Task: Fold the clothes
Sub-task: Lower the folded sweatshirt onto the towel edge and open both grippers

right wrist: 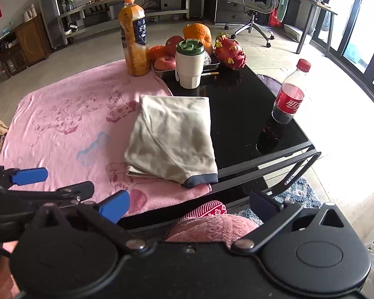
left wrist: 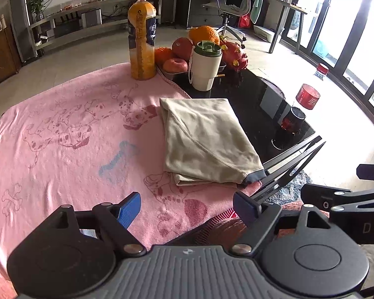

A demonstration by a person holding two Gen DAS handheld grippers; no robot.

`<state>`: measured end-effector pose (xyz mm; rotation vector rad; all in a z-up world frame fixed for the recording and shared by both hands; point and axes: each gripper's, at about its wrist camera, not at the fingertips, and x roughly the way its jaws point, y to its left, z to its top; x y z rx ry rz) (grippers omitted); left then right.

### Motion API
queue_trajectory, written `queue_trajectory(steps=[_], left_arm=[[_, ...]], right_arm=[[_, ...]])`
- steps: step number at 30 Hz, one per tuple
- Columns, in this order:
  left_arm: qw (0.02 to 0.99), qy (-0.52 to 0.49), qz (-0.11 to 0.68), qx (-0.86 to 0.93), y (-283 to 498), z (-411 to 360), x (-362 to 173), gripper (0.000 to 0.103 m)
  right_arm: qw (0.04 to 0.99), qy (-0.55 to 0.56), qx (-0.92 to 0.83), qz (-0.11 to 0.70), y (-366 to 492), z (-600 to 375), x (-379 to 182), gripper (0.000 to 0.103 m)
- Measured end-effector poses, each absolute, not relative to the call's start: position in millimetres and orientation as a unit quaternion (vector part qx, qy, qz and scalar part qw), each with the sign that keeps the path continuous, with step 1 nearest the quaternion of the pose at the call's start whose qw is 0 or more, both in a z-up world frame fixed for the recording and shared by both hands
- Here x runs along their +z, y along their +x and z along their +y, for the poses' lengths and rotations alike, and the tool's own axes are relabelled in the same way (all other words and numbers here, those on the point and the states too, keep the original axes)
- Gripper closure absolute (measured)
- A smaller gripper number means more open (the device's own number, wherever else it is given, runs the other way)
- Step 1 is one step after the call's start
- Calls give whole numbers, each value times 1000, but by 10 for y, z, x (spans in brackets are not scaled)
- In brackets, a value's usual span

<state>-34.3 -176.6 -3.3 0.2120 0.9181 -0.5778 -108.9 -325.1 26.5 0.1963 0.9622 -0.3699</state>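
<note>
A beige garment (left wrist: 207, 142) with a grey cuff lies folded into a flat rectangle on the right part of a pink dog-print towel (left wrist: 62, 137); its far edge reaches onto the black table. It also shows in the right wrist view as the beige garment (right wrist: 172, 137). My left gripper (left wrist: 188, 209) hovers open in front of the garment's near edge, with nothing between its blue pads. My right gripper (right wrist: 189, 208) is open and empty too, held back over the table's near edge. One blue pad (right wrist: 30, 175) of the left gripper shows at that view's left.
On the black glass table (right wrist: 236, 114) stand an orange juice bottle (left wrist: 141, 39), a white cup with a green lid (left wrist: 204, 67), a tray of fruit (left wrist: 184, 47) and a cola bottle (right wrist: 290, 92). A person's knee in pink fabric (right wrist: 212, 226) is under the right gripper.
</note>
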Motion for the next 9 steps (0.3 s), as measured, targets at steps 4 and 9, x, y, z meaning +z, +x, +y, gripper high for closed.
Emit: queue_trajectory(steps=[4,9], left_arm=[[852,100,435,-275,-341,-1769,-39,23],[856,98,429,-272,-336,-1756,-36,25]], right_arm=[[864,98,-176,462,-1089,-3260,247,0],[865,100,-173,459,-1083,-3244,250,0]])
